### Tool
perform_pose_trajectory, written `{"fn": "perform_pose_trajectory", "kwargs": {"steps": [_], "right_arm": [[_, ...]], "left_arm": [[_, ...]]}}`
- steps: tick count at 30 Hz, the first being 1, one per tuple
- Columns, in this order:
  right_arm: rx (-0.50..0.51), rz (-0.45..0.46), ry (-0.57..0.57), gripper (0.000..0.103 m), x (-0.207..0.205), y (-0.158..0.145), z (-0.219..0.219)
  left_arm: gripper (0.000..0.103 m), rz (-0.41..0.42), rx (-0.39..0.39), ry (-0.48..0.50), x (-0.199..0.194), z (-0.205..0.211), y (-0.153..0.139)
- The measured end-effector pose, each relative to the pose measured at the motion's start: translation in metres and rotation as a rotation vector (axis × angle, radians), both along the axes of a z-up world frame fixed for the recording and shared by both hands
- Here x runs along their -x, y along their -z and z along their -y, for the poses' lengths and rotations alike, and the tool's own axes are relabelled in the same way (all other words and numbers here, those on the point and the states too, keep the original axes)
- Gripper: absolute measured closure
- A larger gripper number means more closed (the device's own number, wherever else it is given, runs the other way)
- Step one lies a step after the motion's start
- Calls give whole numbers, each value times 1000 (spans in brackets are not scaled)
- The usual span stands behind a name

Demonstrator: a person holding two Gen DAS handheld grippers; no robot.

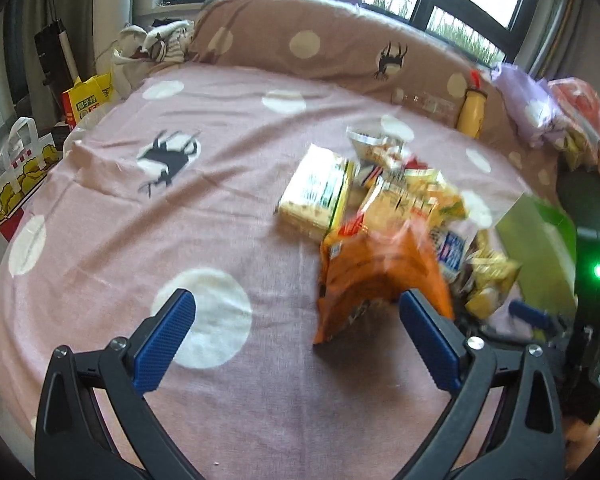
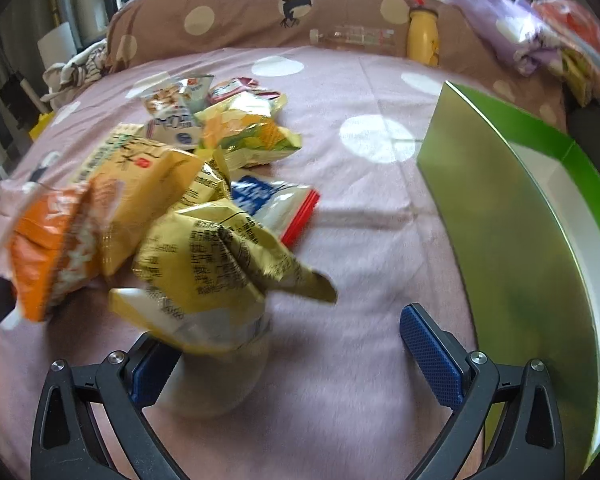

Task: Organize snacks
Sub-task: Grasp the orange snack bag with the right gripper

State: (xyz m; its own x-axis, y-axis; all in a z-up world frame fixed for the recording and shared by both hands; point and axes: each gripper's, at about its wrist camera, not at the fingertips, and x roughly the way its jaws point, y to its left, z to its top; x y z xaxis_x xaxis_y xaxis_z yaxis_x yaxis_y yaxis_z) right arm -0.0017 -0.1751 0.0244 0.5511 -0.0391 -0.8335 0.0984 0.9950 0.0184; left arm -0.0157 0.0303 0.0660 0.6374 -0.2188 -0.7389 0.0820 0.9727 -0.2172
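A heap of snack packets lies on a pink spotted bed cover [image 1: 148, 216]. In the left wrist view my left gripper [image 1: 296, 332] is open; an orange bag [image 1: 376, 280] stands just past its right finger, and a pale yellow cracker pack [image 1: 320, 192] lies beyond. In the right wrist view my right gripper [image 2: 284, 344] is open; a crumpled yellow packet [image 2: 220, 264] hangs over its left finger. The orange bag [image 2: 48, 248] is at the left. A blue-and-white zip bag [image 2: 276, 204] lies behind. A green box [image 2: 516, 248] stands open at the right.
A yellow bottle [image 2: 422, 36] and a clear plastic bottle [image 2: 352, 38] rest against the spotted headboard cushion [image 1: 300, 44]. Folded lilac bedding [image 2: 512, 28] is piled at the far right. Shopping bags [image 1: 20, 168] stand on the floor at the left of the bed.
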Motion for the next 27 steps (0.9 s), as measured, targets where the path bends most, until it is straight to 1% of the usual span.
{"fn": "perform_pose_trajectory", "kwargs": {"steps": [3, 6, 8, 10, 12, 13, 14, 15, 16, 17, 18, 20, 22, 24, 26, 27], "right_arm": [[-58, 116, 5, 0, 19, -42, -4], [-141, 151, 17, 0, 17, -76, -6], [-198, 170, 12, 0, 9, -93, -10], [-245, 202, -17, 0, -1, -103, -16], [-282, 192, -42, 1, -12, -102, -23], [-309, 167, -53, 1, -18, -96, -26], [-337, 140, -61, 1, -22, -89, -27], [-367, 105, -72, 8, -26, -80, -30], [-396, 77, -83, 14, -30, -70, -32], [-415, 37, -87, 29, -35, -59, -34], [-422, 6, -79, 39, -38, -50, -33], [-443, -38, -62, 43, -45, -35, -33], [-491, -58, -82, 43, -49, -28, -33], [-529, -72, -101, 44, -51, -23, -35], [-531, -66, -111, 45, -52, -21, -38], [-529, -64, -120, 45, -52, -20, -40]], "left_arm": [[1, 33, 26, -2, -3, -4, -26], [0, 64, 41, 26, -9, -1, -43], [1, 61, 61, 17, -17, -2, -42], [1, 23, 108, 9, -23, -6, -31], [1, -27, 183, 35, -27, -8, -14], [3, -59, 218, 48, -30, -8, -6], [5, -93, 236, 47, -33, -8, -1], [9, -117, 248, 43, -33, -7, 3], [10, -123, 265, 50, -33, -7, 6], [10, -119, 280, 67, -32, -7, 7], [10, -122, 295, 80, -32, -7, 9], [14, -154, 330, 95, -33, -4, 15], [15, -179, 352, 109, -34, 0, 20], [15, -198, 335, 117, -35, 6, 26], [15, -214, 302, 126, -35, 11, 30], [16, -219, 305, 134, -36, 12, 31]]}}
